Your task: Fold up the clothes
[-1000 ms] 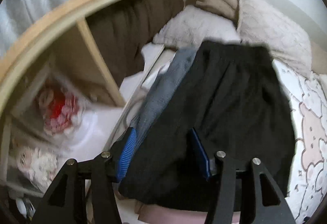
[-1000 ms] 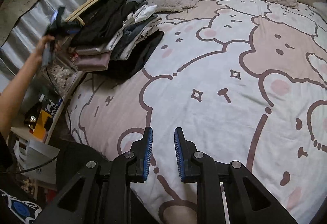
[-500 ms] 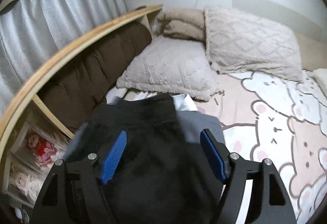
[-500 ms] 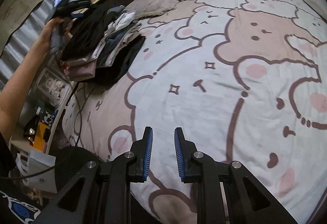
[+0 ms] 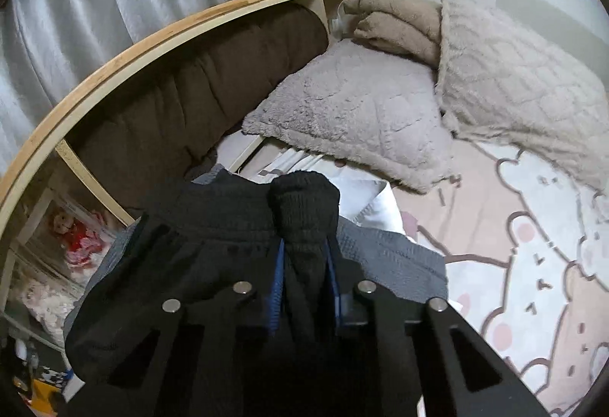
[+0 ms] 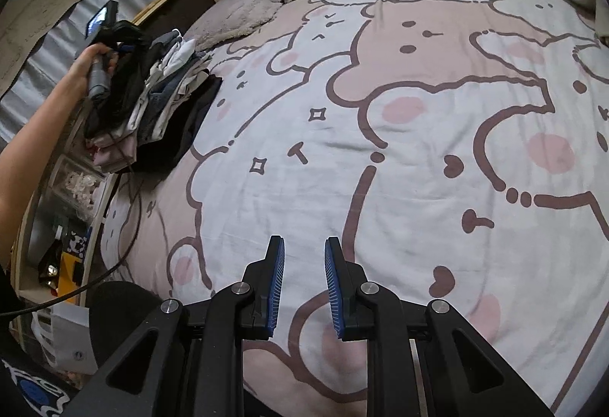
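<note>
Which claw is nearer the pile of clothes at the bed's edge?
Left. The left claw is at the pile of clothes, shut on a black garment on top. The right claw hangs open over the bedspread, well away.

My left wrist view is dim and soft, the black garment nearly featureless; my right wrist view is brighter, evenly lit, the bedspread sharp; both bend strongly toward dark circular edges.

claw: black frame, blue ribbed pads, silver screws | forearm: bare skin | cable: black
</note>
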